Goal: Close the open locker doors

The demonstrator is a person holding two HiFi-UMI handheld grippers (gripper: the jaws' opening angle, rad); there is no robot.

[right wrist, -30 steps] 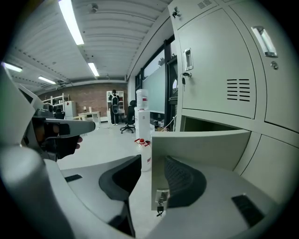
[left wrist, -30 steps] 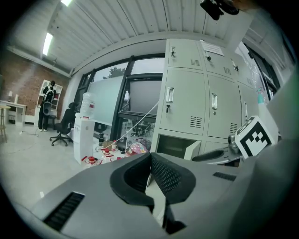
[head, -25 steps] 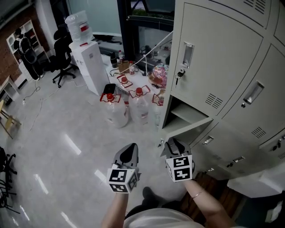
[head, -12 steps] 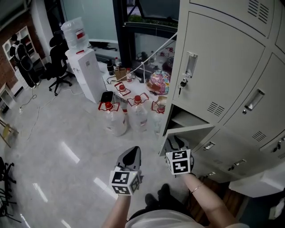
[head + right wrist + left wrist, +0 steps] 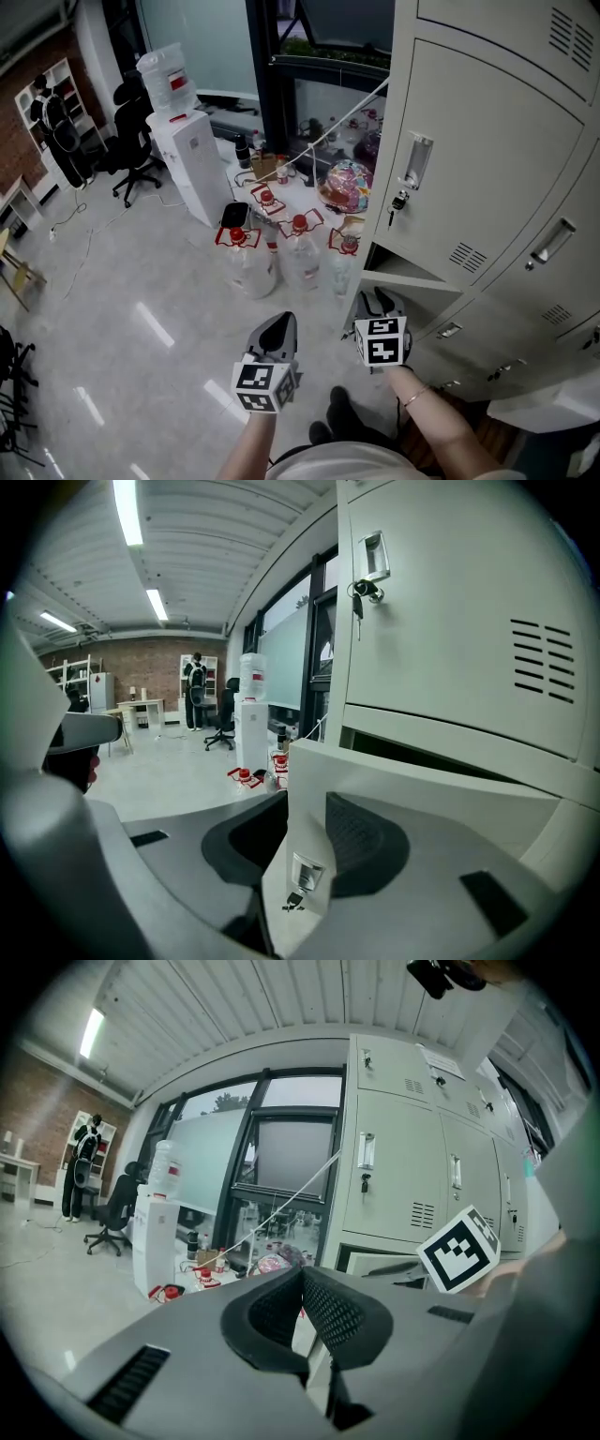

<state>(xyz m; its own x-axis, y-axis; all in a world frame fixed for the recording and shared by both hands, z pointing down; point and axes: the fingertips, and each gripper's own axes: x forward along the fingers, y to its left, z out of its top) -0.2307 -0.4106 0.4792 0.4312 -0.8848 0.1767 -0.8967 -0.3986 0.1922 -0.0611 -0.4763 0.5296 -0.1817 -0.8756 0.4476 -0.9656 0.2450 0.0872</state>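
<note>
Right gripper: jaws just closing, seemingly clamped on open locker door, lower centre.
Left gripper: jaws together, empty.

Setting: open-plan office or workplace, at its storage and utility corner.
Lockers: bank of grey steel lockers with vents, recessed handles and a key in one lock; a low locker door stands ajar.
Drinks: white water dispenser with a bottle on top; spare red-capped water jugs beside it on the floor.
Furniture: black office chair, white shelf unit, a tabletop far back.
Shell: brick wall, tall dark-framed glazing, glossy pale floor, ceiling strip lights.
</note>
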